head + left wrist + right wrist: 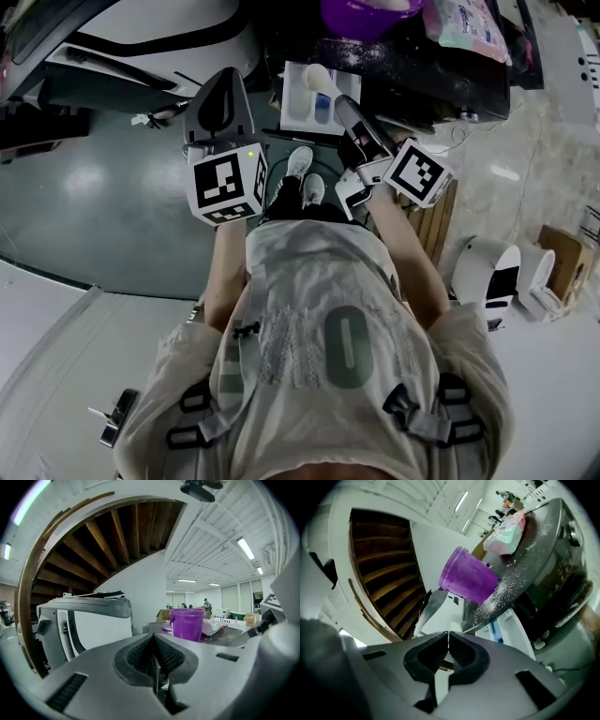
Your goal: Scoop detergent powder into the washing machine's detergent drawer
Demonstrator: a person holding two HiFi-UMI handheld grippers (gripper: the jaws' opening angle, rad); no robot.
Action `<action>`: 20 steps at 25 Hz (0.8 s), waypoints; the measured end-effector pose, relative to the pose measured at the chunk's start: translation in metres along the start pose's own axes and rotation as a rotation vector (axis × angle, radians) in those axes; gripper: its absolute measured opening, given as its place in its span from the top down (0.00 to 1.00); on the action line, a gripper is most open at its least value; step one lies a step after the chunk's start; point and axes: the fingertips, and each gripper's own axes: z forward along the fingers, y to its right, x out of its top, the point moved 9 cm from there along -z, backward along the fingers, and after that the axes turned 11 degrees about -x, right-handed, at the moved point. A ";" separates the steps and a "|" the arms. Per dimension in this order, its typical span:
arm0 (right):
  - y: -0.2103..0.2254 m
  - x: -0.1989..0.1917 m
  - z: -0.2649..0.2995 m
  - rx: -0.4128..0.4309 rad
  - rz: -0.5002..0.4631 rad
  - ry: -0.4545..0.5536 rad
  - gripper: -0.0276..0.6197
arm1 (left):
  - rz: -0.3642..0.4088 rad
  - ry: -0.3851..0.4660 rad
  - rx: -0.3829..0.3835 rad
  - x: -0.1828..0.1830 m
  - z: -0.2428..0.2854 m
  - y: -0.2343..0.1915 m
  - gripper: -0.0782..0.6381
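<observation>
L gripper (228, 80): held in front of the person, left of the drawer. Marker cube (228, 183) faces the head cam.
L jaws: shut tight in L gripper view (153, 639), pads meeting, nothing between them.
R gripper (343, 101): angled up-left, tips just beside the drawer's right edge. Its marker cube (417, 172) is tilted.
R jaws: pressed together in R gripper view (448, 637), nothing gripped that I can make out.
Detergent drawer (309, 94): pulled out of the machine front, lying betw. the two grippers' tips in head view. White w/ a blue compartment. There's a pale round shape at its far end, can't tell what. It also shows under the top's edge in R gripper view (500, 631).
Washing machine (441, 70): dark glossy top, at the upper right of head view.
Detergent powder (502, 588): white specks scattered over the machine's top, thickest near the cup.
Purple cup (467, 576): stands upright on the machine top near its left edge; seen past the L jaws too (186, 624).
Detergent bag (506, 529): pale pink/white, lying on the top beyond the cup, well apart from both grippers.
Other machine (86, 620): white w/ grey trim, left of the washer.
Stair underside (93, 541): dark wooden slats curving overhead.
Floor (94, 206): grey-green, shiny.
Shoes (302, 173): white, betw. the two cubes.
</observation>
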 end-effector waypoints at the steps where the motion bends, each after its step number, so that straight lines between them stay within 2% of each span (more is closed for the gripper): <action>1: 0.002 -0.001 0.002 -0.023 -0.030 -0.012 0.94 | -0.006 -0.004 0.007 -0.002 0.000 -0.002 0.86; 5: 0.006 -0.002 0.010 -0.095 -0.197 -0.051 0.94 | -0.026 -0.020 0.031 -0.011 -0.001 -0.008 0.86; 10: 0.004 -0.002 0.024 -0.134 -0.365 -0.089 0.94 | -0.042 -0.037 0.048 -0.021 0.001 -0.016 0.86; 14: -0.002 -0.003 0.032 -0.177 -0.567 -0.132 0.94 | -0.061 -0.051 0.063 -0.030 0.001 -0.019 0.86; 20: -0.004 -0.010 0.042 -0.221 -0.809 -0.196 0.94 | -0.078 -0.063 0.078 -0.039 0.002 -0.023 0.86</action>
